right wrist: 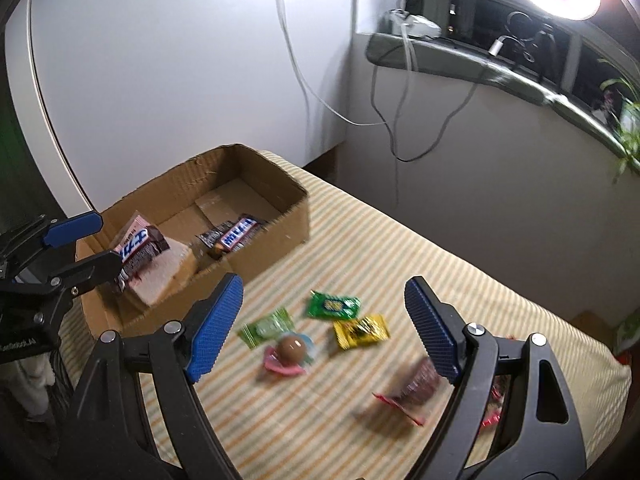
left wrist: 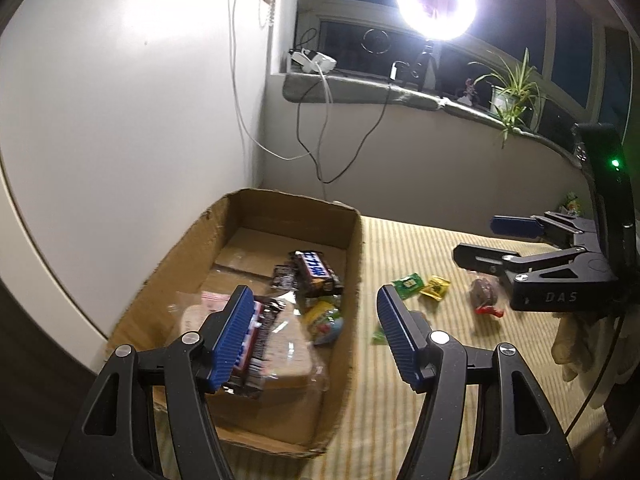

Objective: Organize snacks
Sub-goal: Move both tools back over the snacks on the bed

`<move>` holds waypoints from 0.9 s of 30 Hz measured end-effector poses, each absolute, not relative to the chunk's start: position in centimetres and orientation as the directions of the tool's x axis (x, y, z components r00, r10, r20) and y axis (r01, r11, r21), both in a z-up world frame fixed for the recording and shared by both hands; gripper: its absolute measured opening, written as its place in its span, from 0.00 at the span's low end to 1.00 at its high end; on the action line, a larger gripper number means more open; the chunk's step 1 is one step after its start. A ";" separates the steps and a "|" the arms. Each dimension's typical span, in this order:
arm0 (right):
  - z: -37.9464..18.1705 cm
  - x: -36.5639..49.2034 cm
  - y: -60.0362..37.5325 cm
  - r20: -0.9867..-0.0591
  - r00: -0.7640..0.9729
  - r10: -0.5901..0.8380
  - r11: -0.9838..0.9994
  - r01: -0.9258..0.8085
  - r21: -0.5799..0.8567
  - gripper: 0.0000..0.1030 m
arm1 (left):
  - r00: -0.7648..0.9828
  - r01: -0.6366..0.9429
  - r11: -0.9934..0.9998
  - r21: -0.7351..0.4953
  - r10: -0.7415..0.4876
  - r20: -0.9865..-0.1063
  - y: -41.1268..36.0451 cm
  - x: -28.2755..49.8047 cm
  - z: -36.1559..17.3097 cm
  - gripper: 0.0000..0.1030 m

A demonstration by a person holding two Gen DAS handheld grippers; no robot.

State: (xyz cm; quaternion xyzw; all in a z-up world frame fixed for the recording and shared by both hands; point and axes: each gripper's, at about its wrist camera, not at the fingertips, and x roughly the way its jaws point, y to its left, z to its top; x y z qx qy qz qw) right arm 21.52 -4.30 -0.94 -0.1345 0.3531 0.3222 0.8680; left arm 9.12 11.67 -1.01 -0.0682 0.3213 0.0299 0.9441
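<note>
An open cardboard box (left wrist: 352, 248) (right wrist: 296, 216) sits on the striped cloth and holds several snacks. My left gripper (left wrist: 314, 336) is open over the box's near right corner; a chocolate bar (left wrist: 256, 344) (right wrist: 138, 254) lies right by its left finger, touching or just apart I cannot tell. A second bar (left wrist: 316, 274) (right wrist: 236, 236) lies in the box. My right gripper (right wrist: 324, 328) is open above loose sweets: a green packet (right wrist: 334, 306), a yellow packet (right wrist: 362, 332), a pale green packet (right wrist: 266, 328), a brown ball sweet (right wrist: 290, 350) and a dark wrapped sweet (right wrist: 416, 384).
A white wall stands left of the box. A windowsill (left wrist: 360, 88) with cables, a ring lamp (left wrist: 436, 0) and a plant (left wrist: 512, 92) runs behind. The striped cloth (right wrist: 400, 248) stretches right of the box. The right gripper also shows in the left wrist view (left wrist: 476, 240).
</note>
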 end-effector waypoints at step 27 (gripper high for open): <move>-6.9 20.8 -15.3 -0.770 0.500 0.396 0.832 -0.551 0.071 0.64 | 0.699 0.086 0.982 -0.169 -0.180 -0.692 2.3 12.4 -5.6 0.27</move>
